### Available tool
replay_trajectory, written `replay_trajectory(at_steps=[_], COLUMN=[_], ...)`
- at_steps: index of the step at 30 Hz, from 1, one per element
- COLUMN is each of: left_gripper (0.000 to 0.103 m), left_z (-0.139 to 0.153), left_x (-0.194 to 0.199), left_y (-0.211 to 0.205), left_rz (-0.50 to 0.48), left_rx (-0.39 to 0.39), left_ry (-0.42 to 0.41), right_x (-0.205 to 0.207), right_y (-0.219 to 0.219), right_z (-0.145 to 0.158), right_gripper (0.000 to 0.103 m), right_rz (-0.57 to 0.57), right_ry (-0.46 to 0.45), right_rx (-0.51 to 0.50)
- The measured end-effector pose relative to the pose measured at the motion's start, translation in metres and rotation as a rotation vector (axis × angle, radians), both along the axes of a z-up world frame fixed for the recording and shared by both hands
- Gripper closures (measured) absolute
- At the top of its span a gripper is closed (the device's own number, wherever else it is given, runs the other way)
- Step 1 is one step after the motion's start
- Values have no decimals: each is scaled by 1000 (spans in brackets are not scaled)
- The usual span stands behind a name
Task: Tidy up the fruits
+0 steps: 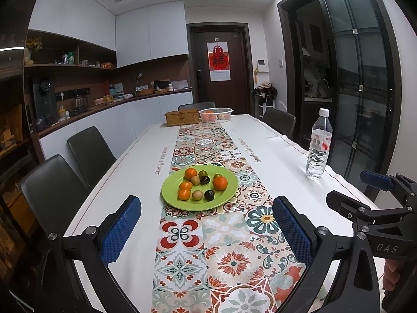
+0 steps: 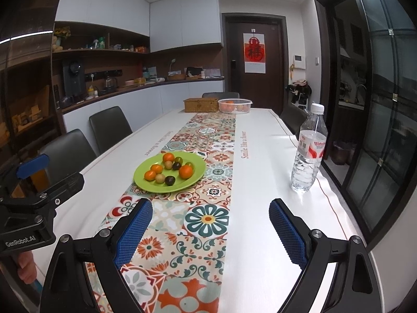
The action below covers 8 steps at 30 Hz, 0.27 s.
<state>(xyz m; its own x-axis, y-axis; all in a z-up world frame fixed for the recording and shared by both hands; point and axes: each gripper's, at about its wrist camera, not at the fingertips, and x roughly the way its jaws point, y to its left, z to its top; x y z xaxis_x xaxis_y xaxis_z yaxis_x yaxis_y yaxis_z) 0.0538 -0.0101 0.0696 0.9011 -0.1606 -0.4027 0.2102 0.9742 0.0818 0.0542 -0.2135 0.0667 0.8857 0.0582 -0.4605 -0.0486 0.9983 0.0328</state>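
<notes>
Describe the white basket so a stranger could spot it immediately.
Follow the patterned runner down the long table, past the green plate of fruit, to the far end by the dark door. The white basket sits there, right of a brown wicker box; it alone is round, slotted plastic, with orange fruit inside.

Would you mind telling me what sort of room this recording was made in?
Most likely a home dining room next to a kitchen: a long dining table with chairs along it, a counter with a kettle and small appliances under wall cabinets, and a green plate of fruit.
</notes>
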Motion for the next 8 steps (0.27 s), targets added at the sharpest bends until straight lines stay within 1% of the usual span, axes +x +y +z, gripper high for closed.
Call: replay_trajectory(at_steps=[8], left_gripper=[0], left_z=[-1], left_x=[-1], left_y=[0], left_rz=[8], left_rx=[-9], left_ry=[7], right_x=[0], right_y=[0], right_z=[-2], right_gripper=[11], right_rz=[-2], right_ry=[9], right_rx=[3])
